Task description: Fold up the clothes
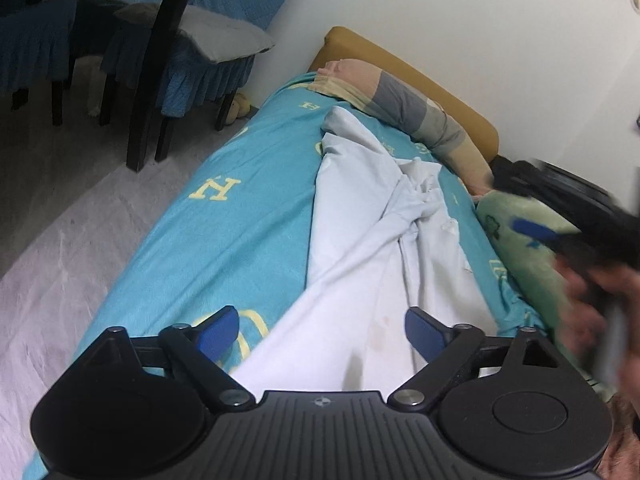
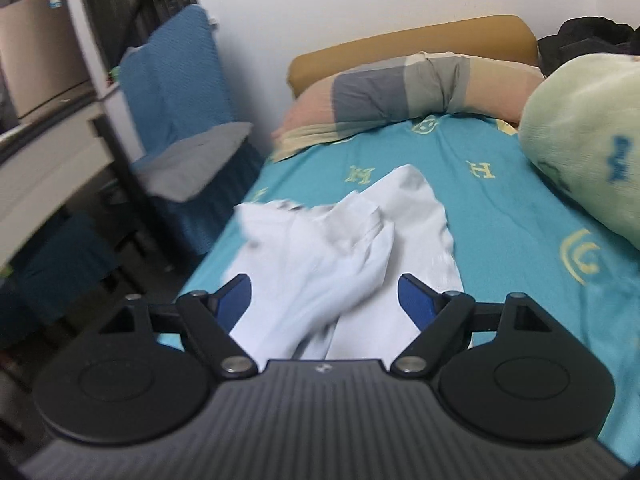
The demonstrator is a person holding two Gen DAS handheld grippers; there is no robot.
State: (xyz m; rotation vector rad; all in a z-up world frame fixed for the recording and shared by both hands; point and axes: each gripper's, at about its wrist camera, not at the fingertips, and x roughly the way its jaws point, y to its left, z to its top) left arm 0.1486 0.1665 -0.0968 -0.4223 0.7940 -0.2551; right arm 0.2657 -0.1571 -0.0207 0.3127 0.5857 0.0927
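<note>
Both grippers' jaws apart; right gripper [image 1: 560, 240] blurred.

Turquoise bed [image 1: 224, 240]; white garment [image 1: 360, 248], pillow [image 1: 404, 100] atop.

right gripper [image 1: 576, 236] blurred (hand too), shirt [image 2: 340, 248] smeared

We note even, soft indoor light with faint shadows and no glare. Both fisheye views bend straight lines near the edges. Motion blur smears the right gripper [image 1: 560, 236] in the left view and the right view's left side.
</note>
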